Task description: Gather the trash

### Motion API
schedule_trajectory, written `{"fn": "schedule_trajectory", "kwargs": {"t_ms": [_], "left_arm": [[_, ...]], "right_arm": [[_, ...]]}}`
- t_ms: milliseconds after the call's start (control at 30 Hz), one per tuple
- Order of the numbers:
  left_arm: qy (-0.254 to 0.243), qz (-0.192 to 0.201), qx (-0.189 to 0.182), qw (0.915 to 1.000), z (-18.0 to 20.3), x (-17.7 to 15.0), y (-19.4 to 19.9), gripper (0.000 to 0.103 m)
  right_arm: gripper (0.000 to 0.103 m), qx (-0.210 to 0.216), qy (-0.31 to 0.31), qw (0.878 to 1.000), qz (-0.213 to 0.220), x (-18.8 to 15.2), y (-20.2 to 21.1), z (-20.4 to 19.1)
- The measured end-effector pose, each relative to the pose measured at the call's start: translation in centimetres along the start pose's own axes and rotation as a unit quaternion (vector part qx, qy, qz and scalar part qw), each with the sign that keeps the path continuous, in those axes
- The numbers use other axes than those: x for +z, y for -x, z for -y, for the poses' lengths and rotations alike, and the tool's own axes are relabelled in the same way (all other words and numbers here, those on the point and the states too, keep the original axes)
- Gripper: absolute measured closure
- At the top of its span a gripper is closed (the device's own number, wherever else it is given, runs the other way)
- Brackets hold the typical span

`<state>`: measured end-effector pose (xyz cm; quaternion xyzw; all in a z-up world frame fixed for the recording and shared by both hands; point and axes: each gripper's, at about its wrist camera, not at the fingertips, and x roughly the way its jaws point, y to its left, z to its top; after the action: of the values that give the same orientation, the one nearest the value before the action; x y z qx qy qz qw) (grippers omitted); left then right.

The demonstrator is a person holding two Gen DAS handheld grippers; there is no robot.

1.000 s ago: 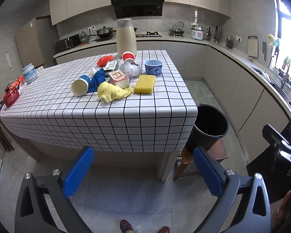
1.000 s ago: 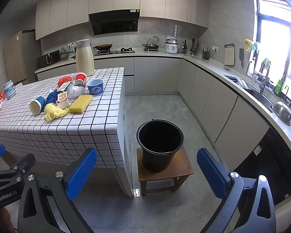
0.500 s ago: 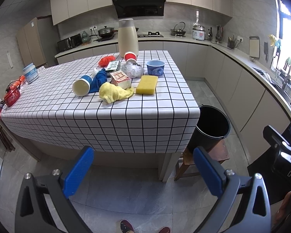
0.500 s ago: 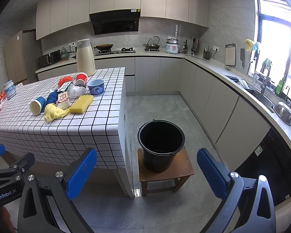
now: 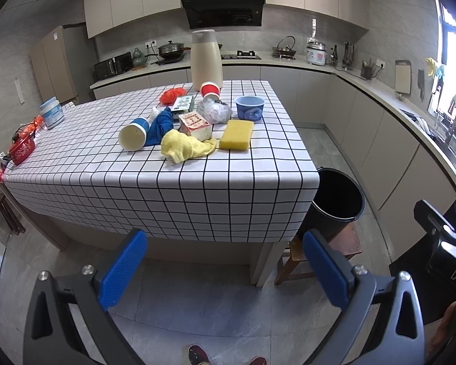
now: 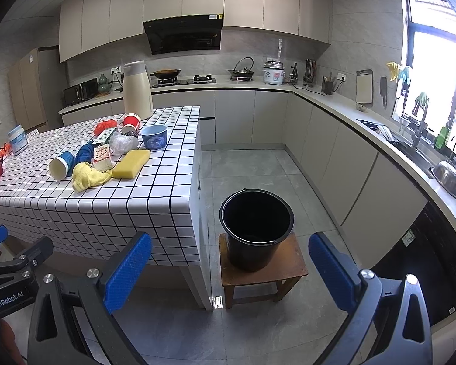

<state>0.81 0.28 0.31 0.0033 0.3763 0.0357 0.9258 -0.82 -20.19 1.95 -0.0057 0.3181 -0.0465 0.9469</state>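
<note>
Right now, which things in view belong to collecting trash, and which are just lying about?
Job, by my judgement:
black bucket on the wooden stool
tipped blue paper cup
tipped red paper cup
crumpled clear plastic
small carton

Lying about:
yellow sponge
yellow cloth
blue bowl
thermos jug

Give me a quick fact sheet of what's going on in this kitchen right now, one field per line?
Place: kitchen with a checked-cloth table
Clutter on table: yellow cloth, yellow sponge, small carton, tipped blue cup, tipped red cup, blue bowl, crumpled plastic
Bin: black bucket, on a wooden stool beside the table
Left gripper: open, holding nothing
Right gripper: open, holding nothing
Progress: nothing picked up yet
</note>
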Motion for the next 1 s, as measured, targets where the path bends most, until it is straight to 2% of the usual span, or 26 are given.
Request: {"fn": "schedule_trajectory", "kwargs": {"t_ms": [700,1000], "left_arm": [[0.026,0.004,0.042,0.9988,-1.4,0.7,-1.1,0.000],[0.040,-0.001,0.065,0.9970,-3.2,1.6,-2.6,0.000]], "right_arm": [[0.000,0.036,0.017,0.999,0.009,1.4,-2.0,-0.5],[0.000,0.057,0.028,0.998,0.010,2.5,-4.1,-2.2]]}}
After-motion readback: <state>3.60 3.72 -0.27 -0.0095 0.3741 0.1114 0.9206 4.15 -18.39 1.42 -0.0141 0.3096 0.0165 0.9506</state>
